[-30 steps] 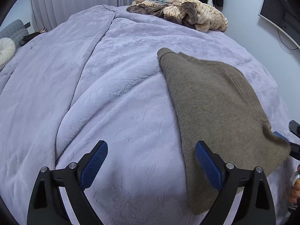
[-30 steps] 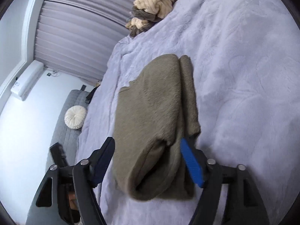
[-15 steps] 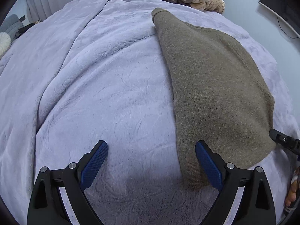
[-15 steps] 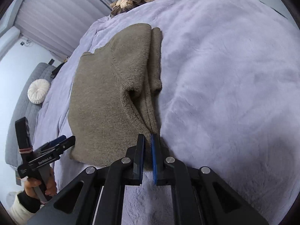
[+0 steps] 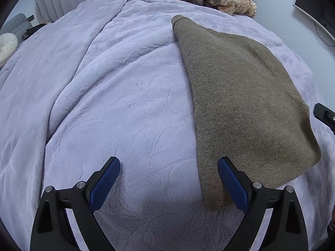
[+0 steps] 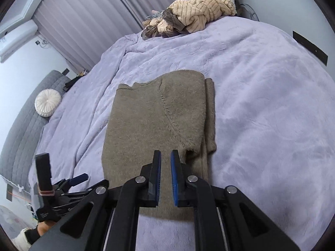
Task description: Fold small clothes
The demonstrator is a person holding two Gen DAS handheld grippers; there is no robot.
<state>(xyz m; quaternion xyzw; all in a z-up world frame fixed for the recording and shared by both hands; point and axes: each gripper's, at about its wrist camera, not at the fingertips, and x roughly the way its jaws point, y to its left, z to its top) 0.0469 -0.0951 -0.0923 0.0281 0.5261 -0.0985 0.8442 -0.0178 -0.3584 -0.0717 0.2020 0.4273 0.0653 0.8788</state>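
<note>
A lilac plush blanket (image 5: 125, 104) covers the bed and fills most of both views, with pale vertical blinds (image 6: 88, 21) along the top of the right wrist frame and a grey quilted sofa (image 6: 18, 125) carrying a round white cushion (image 6: 47, 103) at its left edge. A heap of beige and brown clothes (image 6: 194, 14) sits on the blanket near the top centre. The folded olive-brown sweater (image 6: 150, 125) lies flat in the middle of that frame, one sleeve tucked along its right side. The right gripper (image 6: 165, 163) hovers at the sweater's near edge, its blue pads almost together with only a slim gap and nothing between them. In the left wrist view the left gripper (image 5: 168, 179) is spread wide at the bottom, its right finger over the sweater's near corner, gripping nothing.
</note>
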